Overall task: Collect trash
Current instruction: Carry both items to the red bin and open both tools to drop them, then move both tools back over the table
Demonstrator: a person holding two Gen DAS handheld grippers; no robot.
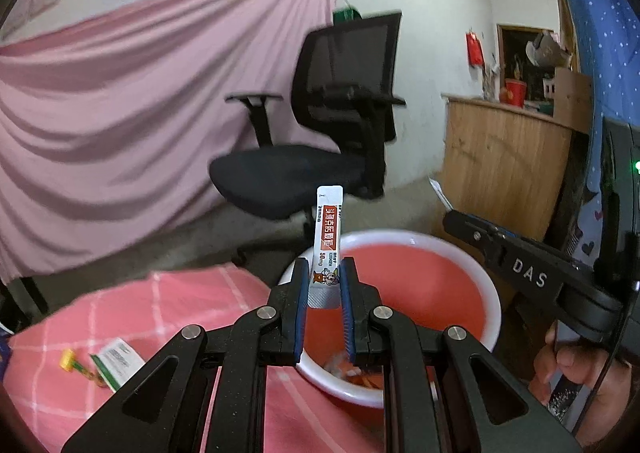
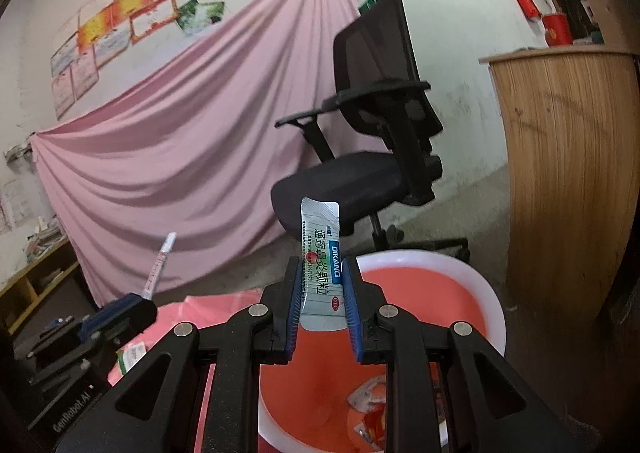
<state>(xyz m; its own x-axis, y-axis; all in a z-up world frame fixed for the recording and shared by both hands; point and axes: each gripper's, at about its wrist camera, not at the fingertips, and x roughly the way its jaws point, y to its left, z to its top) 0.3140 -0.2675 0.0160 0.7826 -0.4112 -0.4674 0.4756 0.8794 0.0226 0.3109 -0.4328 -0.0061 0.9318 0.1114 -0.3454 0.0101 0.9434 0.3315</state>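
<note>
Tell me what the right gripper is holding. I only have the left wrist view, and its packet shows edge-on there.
Observer: The right gripper is shut on a green-and-white sachet printed DIKANG, held upright.
Reviewer: Is it at the basin yet?
Observer: In the right wrist view, the open mouth of the red basin shows directly beneath the fingers.
Reviewer: Anything in there already?
Observer: Crumpled silver and red wrappers lie on its bottom.
</note>
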